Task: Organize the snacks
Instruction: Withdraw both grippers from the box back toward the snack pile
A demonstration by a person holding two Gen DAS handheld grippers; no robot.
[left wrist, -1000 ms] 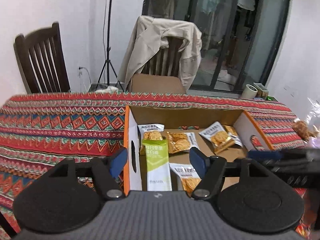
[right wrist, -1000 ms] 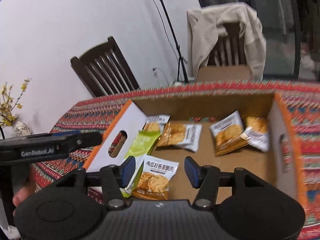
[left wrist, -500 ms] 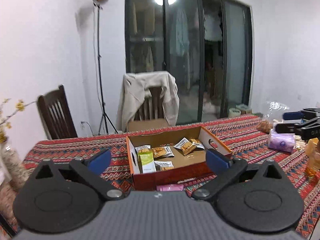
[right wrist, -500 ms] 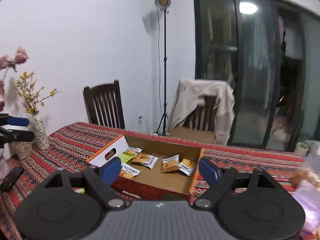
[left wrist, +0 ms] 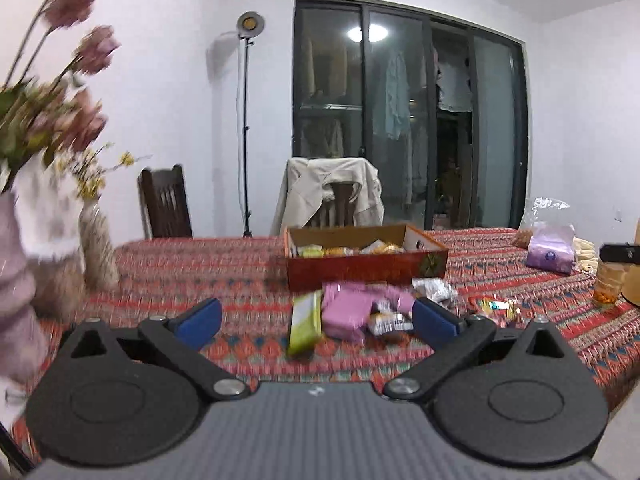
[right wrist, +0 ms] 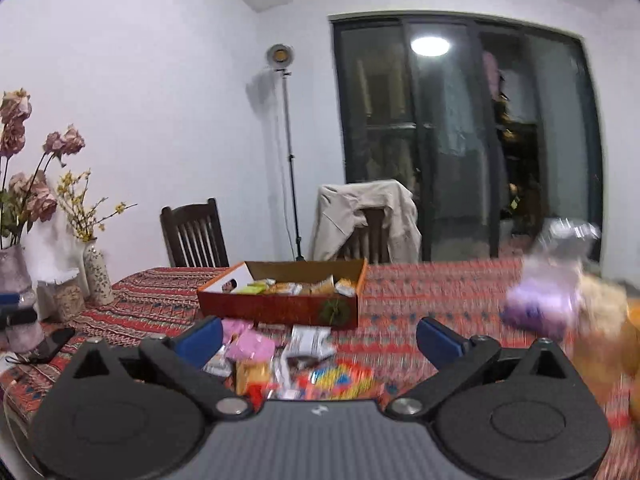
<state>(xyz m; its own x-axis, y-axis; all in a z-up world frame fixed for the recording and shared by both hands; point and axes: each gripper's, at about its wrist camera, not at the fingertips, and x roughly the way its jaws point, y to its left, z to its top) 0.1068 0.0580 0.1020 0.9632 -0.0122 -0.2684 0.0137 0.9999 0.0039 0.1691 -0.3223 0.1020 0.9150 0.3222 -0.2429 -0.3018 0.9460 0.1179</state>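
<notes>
now standing well back from the cardboard box (left wrist: 366,258) at 12 o'clock, where earlier hovering right over it. left gripper (left wrist: 316,322) spread wide, empty; right gripper (right wrist: 319,338) opening, empty. loose snack packets (left wrist: 348,316) waiting on the tablecloth (left wrist: 200,276) before the box, likely calling for another pick.

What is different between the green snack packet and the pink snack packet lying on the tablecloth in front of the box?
In the left wrist view, the green snack packet is long and narrow, while the pink snack packet is wider and looks bulkier. The green one lies apart at the left edge of the pile; the pink one sits among other wrappers. Both lie outside the cardboard box, on the tablecloth.
</notes>
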